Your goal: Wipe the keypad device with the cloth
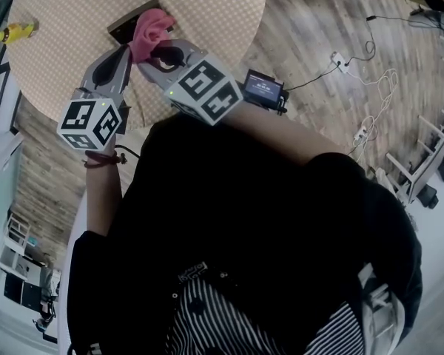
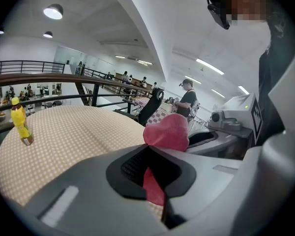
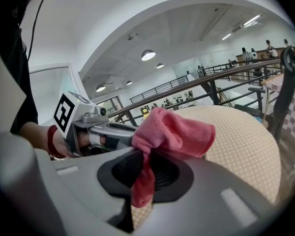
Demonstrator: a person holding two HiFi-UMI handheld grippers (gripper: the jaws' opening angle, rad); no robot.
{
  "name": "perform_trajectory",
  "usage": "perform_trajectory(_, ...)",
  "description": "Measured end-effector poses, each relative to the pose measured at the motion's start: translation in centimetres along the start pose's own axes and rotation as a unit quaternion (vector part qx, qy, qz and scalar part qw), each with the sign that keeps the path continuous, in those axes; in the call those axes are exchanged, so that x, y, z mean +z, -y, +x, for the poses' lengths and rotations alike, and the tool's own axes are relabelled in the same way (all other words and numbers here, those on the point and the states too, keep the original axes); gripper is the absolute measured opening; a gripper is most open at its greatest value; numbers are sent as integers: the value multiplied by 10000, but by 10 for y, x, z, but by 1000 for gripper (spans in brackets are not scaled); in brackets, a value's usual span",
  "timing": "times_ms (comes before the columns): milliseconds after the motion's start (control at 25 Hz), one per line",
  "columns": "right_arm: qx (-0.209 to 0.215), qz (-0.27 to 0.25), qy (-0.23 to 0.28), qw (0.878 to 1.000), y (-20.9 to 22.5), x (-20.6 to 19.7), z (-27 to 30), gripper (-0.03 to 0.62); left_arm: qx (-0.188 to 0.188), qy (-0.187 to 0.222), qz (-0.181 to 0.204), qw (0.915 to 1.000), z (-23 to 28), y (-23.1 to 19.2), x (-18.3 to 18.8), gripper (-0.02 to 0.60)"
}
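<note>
Black clothes (image 1: 266,220) of the person are seen closest, filling the low part of the head view. Past them, the pink cloth (image 1: 149,29) is pinched by both grippers at once. One end is squeezed tight in the left gripper (image 2: 152,173) and the other in the right gripper (image 3: 145,173), likely so it can be bunched up or passed across before wiping. Right under the cloth, the dark keypad device (image 1: 124,22) is laid flat on the round table (image 1: 222,6), well in from the near edge and partly hidden. A yellow bottle (image 1: 18,30) is stood by the left edge, well apart. Wiping is judged not yet begun.
</note>
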State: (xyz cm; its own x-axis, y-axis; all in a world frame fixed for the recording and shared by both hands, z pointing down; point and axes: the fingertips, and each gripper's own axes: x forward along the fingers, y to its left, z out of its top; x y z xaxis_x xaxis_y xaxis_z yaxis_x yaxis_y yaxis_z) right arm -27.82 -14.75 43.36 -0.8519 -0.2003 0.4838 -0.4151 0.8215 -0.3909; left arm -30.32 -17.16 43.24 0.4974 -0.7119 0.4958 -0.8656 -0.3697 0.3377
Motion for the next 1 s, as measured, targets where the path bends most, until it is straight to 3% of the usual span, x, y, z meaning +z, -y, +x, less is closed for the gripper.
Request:
perform_trajectory(120, 70, 45, -58, 9999, 4, -1, 3, 48, 15, -144, 75, 9999, 9, -12, 4, 3)
perform_trajectory(360, 206, 52, -247, 9995, 18, -12, 20, 48, 246, -812, 684, 9940, 36, -52, 4, 3)
perform_trajectory(600, 256, 200, -470, 9984, 28, -29, 28, 48, 188, -1067, 680, 9918, 64, -69, 4, 3)
perform_trajectory(1000, 305, 141, -920, 9952, 45, -61, 63, 48, 135, -2059, 616, 9765, 105, -89, -38, 5)
